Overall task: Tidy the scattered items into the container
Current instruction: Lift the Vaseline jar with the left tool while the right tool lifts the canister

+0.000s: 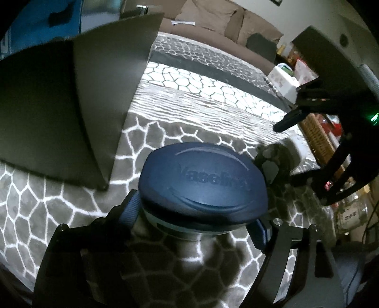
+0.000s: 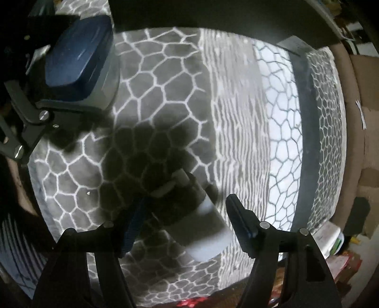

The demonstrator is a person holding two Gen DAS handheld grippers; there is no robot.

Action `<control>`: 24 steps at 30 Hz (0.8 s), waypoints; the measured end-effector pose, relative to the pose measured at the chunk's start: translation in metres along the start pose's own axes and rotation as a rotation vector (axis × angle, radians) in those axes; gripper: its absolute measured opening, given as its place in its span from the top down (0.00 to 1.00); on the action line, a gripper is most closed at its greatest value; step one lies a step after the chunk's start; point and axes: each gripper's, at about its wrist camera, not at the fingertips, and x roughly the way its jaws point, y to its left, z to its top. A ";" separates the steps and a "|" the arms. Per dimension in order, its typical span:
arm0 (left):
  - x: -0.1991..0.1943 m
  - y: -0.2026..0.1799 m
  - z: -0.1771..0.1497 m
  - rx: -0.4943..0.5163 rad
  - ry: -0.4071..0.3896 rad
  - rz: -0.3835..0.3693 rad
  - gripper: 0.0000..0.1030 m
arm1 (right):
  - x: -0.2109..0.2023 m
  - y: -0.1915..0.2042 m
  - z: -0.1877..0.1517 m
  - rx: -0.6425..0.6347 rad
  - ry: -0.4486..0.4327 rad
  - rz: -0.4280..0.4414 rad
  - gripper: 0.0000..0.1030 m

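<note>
A Vaseline jar (image 1: 201, 180) with a dark blue lid stands on the patterned cloth. My left gripper (image 1: 195, 220) is shut on it, with a blue pad against each side. The right wrist view shows the same jar (image 2: 78, 54) at the upper left, with the left gripper's fingers (image 2: 71, 104) around it. A white tube (image 2: 201, 220) with a dark label lies in shadow on the cloth. My right gripper (image 2: 187, 220) stands open, pointing steeply down, one finger on either side of the tube and not pressing it. The dark grey container (image 1: 47, 106) stands to the left of the jar.
The grey-and-white patterned cloth (image 1: 201, 94) covers the whole surface, which drops off at its edges (image 2: 331, 165). A brown sofa (image 1: 213, 21) is behind. A wicker basket (image 1: 315, 132), a white box (image 1: 284, 80) and clutter sit off the right side.
</note>
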 end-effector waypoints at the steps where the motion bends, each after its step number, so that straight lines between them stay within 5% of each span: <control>1: 0.000 0.000 0.001 -0.001 -0.001 -0.007 0.19 | 0.006 0.002 0.002 -0.013 0.023 0.012 0.27; 9: 0.009 -0.003 0.002 0.024 0.011 -0.012 0.16 | 0.019 0.013 -0.008 -0.086 0.079 -0.022 0.27; 13: 0.006 -0.002 0.004 0.019 -0.006 -0.040 0.25 | 0.017 0.008 -0.013 -0.064 0.043 -0.067 0.42; 17: 0.003 -0.003 0.004 0.026 -0.016 -0.037 0.26 | -0.012 -0.020 -0.025 0.140 -0.134 0.000 0.45; 20: 0.000 0.000 0.004 0.020 -0.031 -0.045 0.28 | -0.033 -0.053 -0.056 0.443 -0.370 0.126 0.47; 24: -0.001 0.001 0.005 0.016 -0.033 -0.044 0.28 | -0.026 -0.063 -0.088 0.767 -0.568 0.207 0.47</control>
